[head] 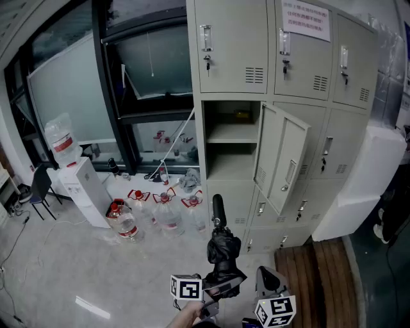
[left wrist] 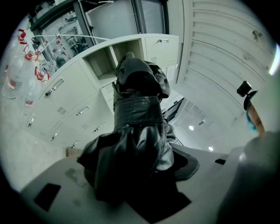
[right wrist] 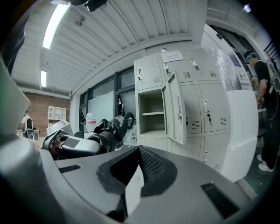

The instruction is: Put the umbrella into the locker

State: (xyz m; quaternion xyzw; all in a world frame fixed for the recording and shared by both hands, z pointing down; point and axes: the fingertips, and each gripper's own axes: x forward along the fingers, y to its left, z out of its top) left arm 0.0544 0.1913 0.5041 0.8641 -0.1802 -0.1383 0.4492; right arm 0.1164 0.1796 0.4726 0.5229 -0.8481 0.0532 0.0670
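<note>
High on the locker [head: 230,64], a notice [head: 305,19] bears red print I cannot read. My left gripper [head: 208,293] is clamped on the black umbrella [head: 223,246]; my right gripper [right wrist: 133,175] has its jaws together, empty. Pale grey floor [head: 64,269].

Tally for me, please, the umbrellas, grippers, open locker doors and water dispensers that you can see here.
folded black umbrella: 1
grippers: 2 (left gripper, right gripper)
open locker door: 1
water dispenser: 1
Total: 5
</note>
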